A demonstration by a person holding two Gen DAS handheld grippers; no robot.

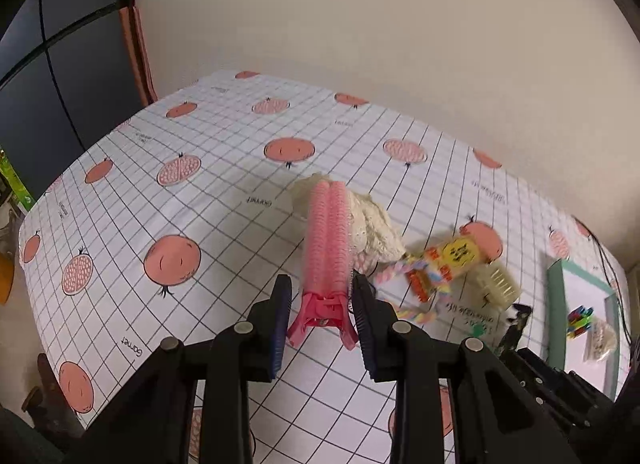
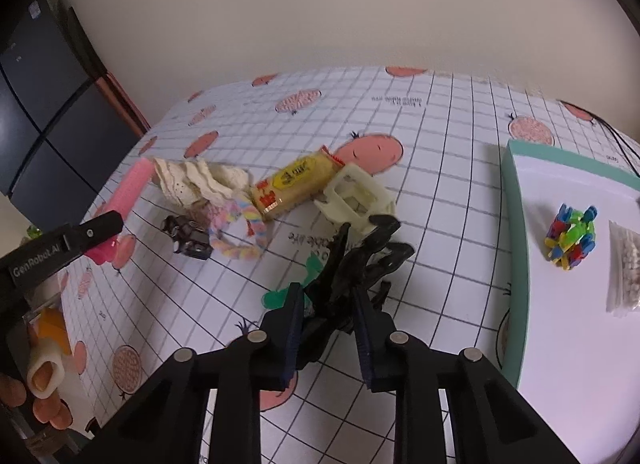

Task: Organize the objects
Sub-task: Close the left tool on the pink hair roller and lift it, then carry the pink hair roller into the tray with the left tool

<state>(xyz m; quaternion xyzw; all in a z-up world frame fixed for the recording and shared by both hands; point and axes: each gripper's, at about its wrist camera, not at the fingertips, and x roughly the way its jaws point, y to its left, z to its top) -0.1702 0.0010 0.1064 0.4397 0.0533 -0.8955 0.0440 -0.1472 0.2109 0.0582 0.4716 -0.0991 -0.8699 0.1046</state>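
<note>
A pink hair-roller clip (image 1: 326,240) points forward from my left gripper (image 1: 322,281), which is shut on its handle end just above the tablecloth. The roller tip overlaps a cream lace cloth (image 1: 376,228). In the right wrist view the same pink clip (image 2: 130,188) shows at the left beside the left gripper's finger (image 2: 96,230). My right gripper (image 2: 327,289) is shut on a black claw hair clip (image 2: 356,264), held over the table. A yellow snack packet (image 2: 296,184), a cream plastic clip (image 2: 356,196) and a pastel twisted rope (image 2: 240,224) lie beyond it.
A teal-rimmed white tray (image 2: 516,224) at the right holds a bundle of coloured clips (image 2: 572,236) and a bag of white beads (image 2: 626,268). A small black object (image 2: 188,240) lies by the rope. The fruit-print tablecloth (image 1: 180,192) ends at a wall; a person's fingers (image 2: 42,380) show lower left.
</note>
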